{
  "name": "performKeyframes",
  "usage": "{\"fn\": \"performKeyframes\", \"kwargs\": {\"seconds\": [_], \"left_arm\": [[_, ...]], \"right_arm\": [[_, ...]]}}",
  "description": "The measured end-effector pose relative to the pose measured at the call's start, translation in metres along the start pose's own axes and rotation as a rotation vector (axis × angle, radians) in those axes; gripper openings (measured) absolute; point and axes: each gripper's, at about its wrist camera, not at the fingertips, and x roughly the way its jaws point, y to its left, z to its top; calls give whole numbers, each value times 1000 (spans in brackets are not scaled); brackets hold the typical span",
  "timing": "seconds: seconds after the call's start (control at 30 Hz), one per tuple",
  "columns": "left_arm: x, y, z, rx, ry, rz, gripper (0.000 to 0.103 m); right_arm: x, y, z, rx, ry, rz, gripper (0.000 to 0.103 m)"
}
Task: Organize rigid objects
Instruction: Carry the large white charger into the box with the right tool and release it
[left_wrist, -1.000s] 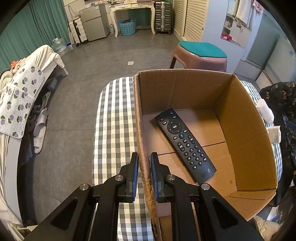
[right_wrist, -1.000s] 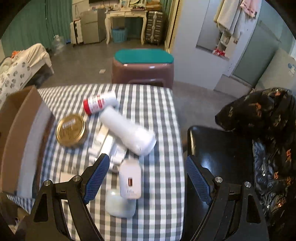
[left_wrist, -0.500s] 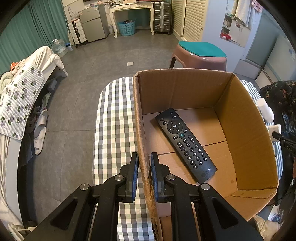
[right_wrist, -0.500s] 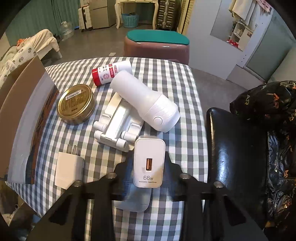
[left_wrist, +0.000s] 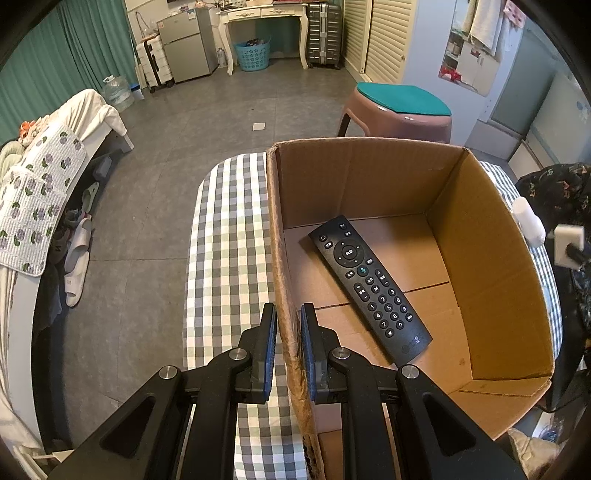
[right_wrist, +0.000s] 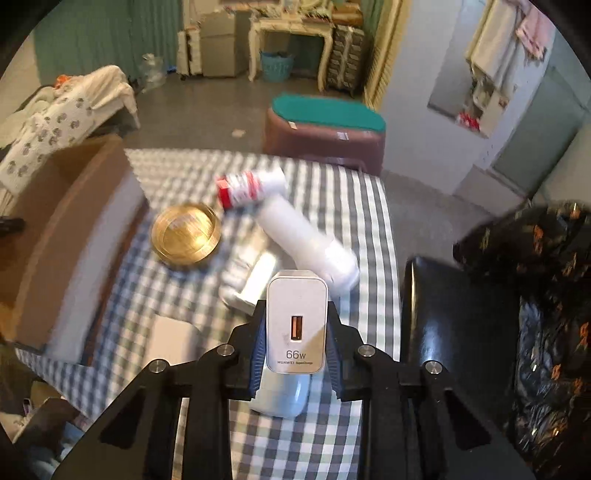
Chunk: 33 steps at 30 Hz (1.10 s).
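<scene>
Right wrist view: right gripper (right_wrist: 295, 341) fingers are clamping the charger (right_wrist: 296, 326) above the surface (right_wrist: 369, 229), with the box (right_wrist: 62, 221) lying to its left, where the left gripper (left_wrist: 288, 349) is pinching the box's near wall.

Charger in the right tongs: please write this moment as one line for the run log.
left tongs: shut on box wall | right tongs: shut on white charger, lifted | in box: remote | next, likely: charger to box
</scene>
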Motion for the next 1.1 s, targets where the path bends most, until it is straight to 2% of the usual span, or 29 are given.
{"fn": "performKeyframes", "kwargs": {"seconds": [0.17, 0.3, 0.43, 0.57, 0.73, 0.9, 1.1], "left_arm": [[0, 1, 0, 1, -1, -4, 13], [0, 2, 0, 2, -1, -4, 13], [0, 2, 0, 3, 0, -4, 13], [0, 3, -1, -2, -1, -7, 13], [1, 2, -1, -1, -1, -7, 13], [1, 2, -1, 2, -3, -5, 13], [1, 3, 0, 7, -5, -2, 13]], "right_arm": [[-43, 38, 31, -88, -120, 51, 28], [-71, 75, 56, -154, -227, 125, 28], [-77, 112, 76, -206, -269, 208, 28], [-62, 146, 89, -233, -254, 284, 28], [-17, 183, 93, -258, -172, 330, 28], [26, 213, 86, -304, -85, 313, 28], [49, 216, 76, -320, -33, 295, 28]]}}
